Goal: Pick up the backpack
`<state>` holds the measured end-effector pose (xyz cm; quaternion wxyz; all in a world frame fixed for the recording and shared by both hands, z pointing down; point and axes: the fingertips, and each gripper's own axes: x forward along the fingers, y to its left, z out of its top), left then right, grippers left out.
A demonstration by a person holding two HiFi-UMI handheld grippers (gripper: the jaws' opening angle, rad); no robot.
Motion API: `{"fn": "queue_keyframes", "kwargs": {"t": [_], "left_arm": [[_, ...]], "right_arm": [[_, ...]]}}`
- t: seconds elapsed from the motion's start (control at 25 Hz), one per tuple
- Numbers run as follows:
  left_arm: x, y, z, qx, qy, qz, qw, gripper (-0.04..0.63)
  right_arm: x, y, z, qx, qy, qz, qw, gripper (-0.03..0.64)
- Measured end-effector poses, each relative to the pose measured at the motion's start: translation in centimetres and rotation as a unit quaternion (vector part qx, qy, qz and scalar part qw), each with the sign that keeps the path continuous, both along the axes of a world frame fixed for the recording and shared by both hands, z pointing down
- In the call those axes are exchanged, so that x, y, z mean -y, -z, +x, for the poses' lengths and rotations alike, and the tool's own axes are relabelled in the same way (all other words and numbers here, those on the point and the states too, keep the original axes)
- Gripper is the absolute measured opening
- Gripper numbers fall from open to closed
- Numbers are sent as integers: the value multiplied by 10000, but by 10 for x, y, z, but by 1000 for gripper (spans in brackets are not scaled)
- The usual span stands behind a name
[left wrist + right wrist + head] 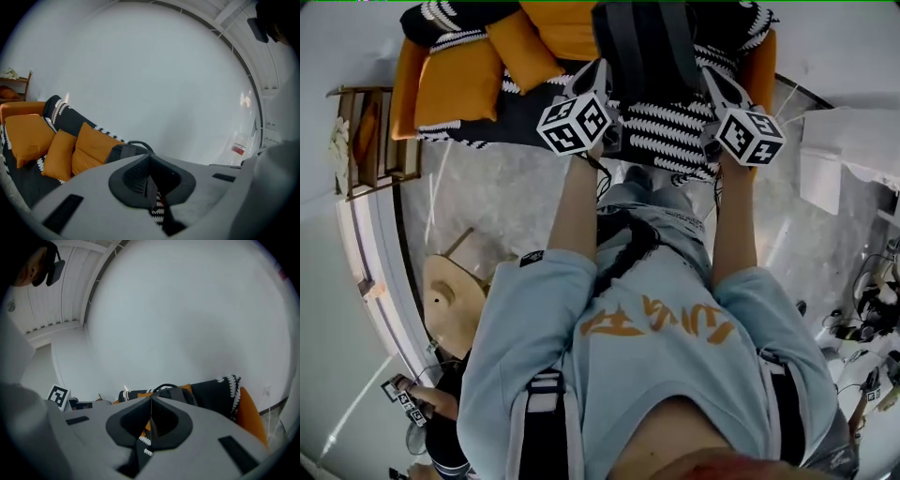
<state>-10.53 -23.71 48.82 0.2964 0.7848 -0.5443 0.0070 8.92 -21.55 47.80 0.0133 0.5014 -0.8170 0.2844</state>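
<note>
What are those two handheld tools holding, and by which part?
Nothing. The left gripper and right gripper both have their fingers shut together, empty; the backpack sits on the sofa beyond them.

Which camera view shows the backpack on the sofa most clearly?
The head view: the backpack stands on the sofa, its straps seen from above. The left gripper view shows only its top and carry handle; the right gripper view shows the same.

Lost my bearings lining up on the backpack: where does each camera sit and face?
Head view: on the head, steeply down onto sofa, backpack; forearms, torso, left gripper, right gripper show.
Left gripper view: along its shut jaws toward orange cushions, backpack.
Right gripper view: along its shut jaws toward backpack, sofa end.
Shared: the backpack.
</note>
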Motion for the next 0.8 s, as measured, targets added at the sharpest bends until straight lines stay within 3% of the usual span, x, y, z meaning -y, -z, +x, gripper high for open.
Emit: {"fn": "queue_keyframes", "kwargs": {"t": [0.2,0.36,0.56,0.68,0.8], "left_arm": [[17,-29,53,-8,-268,-354,9990,20],[38,-20,79,261,-533,-330,9977,20],[72,-3,79,392,-260,-174,9987,20],[81,-4,80,671,-284,-169,9972,20],[87,-6,65,666,23,-224,9975,20]], "right_arm": [[10,-28,43,-21,-162,-351,9993,26],[40,-30,53,-114,-65,-346,9993,26],[82,-10,35,-228,547,20,9982,26],[100,-17,33,-118,693,-49,9975,26],[114,-27,32,-58,871,-126,9961,26]]}}
